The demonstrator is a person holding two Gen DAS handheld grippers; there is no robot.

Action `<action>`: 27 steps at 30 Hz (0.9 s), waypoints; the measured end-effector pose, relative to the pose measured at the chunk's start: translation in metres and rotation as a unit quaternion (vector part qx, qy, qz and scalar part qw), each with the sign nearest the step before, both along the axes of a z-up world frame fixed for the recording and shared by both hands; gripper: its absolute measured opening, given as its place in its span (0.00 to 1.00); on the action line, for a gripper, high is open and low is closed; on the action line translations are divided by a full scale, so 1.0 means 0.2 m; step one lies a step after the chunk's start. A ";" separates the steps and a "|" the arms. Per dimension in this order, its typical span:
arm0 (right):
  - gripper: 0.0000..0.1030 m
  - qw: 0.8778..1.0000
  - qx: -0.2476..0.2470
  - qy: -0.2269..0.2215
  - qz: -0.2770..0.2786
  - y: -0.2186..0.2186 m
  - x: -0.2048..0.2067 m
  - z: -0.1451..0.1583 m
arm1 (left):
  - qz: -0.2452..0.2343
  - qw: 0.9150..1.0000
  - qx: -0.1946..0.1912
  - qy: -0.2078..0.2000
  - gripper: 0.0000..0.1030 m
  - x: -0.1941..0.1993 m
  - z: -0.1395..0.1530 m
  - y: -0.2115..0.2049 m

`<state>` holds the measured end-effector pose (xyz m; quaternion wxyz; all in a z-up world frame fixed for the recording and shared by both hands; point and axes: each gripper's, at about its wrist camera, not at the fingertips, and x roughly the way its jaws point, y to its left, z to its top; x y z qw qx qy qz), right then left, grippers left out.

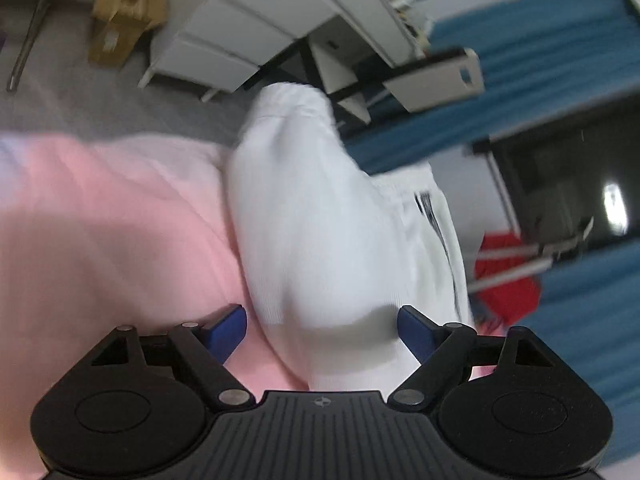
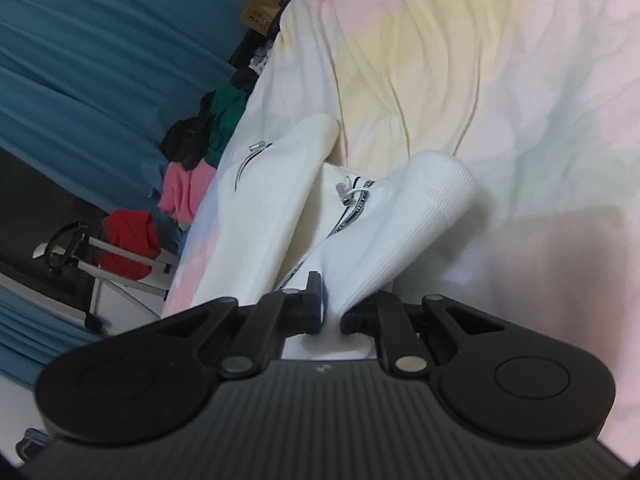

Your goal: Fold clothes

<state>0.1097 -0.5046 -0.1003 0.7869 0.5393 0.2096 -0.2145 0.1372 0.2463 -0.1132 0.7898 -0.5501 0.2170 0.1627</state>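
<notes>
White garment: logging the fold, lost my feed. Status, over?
Left gripper open, fingers either side of white garment. Right gripper shut on white garment. Garment lies on bedsheet. Nothing in the way.

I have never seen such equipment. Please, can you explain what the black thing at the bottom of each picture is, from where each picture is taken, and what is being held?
The black thing is a hand-held gripper: a person carries one in each hand, and a wide-angle camera on each looks forward along its two fingers. One picture comes from the left hand-held gripper, the other from the right hand-held gripper. Both look at a white garment with dark trim and a drawstring, lying on a pastel bedsheet. The right one is shut on a ribbed part of the garment. The left one is open, its blue fingers on either side of the cloth, not pinching it. Behind are blue curtains and other clothes.
</notes>
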 end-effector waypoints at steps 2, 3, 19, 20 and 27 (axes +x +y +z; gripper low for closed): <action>0.15 1.000 0.022 0.008 0.003 -0.01 0.02 -0.04 | 0.011 1.000 -0.006 -0.013 0.83 0.02 -0.01 0.03; 0.24 0.999 0.030 0.015 0.008 -0.01 0.04 -0.06 | 0.010 1.000 0.006 -0.011 0.83 0.05 0.01 0.04; 0.05 0.996 -0.056 -0.045 -0.048 0.06 0.03 0.08 | 0.044 0.996 0.065 -0.035 0.12 0.07 0.28 0.01; 0.05 0.994 -0.073 -0.059 -0.056 0.07 0.00 0.13 | 0.043 0.996 0.067 -0.047 0.12 0.05 0.32 0.00; 0.05 0.950 -0.226 -0.179 -0.119 0.17 -0.24 0.50 | 0.027 0.984 0.077 -0.160 0.11 -0.11 0.59 0.02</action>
